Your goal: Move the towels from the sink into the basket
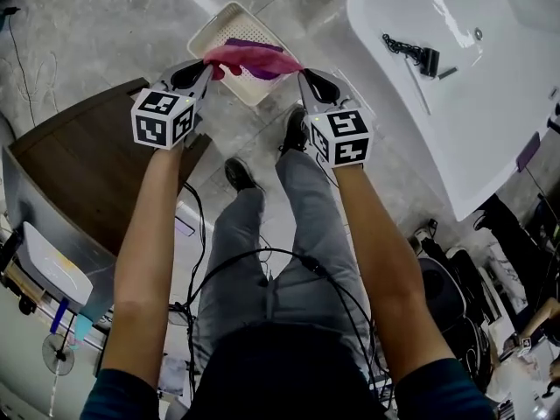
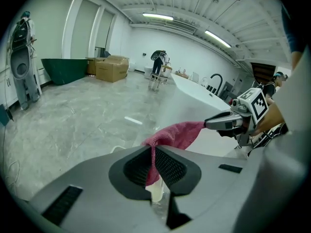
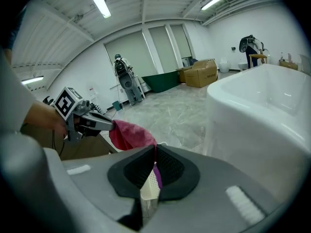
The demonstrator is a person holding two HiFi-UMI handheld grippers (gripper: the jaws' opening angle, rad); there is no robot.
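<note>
So, the white sink [image 1: 472, 103] sits off to the person's right. The basket [image 1: 210, 24] is on the floor just ahead of their feet, with a purple towel [image 1: 252, 44] lying in it. Right above the basket hangs the pink towel [image 1: 254, 59], stretched out between both claws and clear of the sink. The left claw [image 1: 208, 66] is clenched on one end and the right claw [image 1: 302, 75] on the other, each pinching just the edge of the cloth.

Grey trousers [image 1: 306, 234], black shoes [image 1: 238, 174], dark teal sleeves [image 1: 437, 392], black-and-white marker cubes [image 1: 163, 117]
</note>
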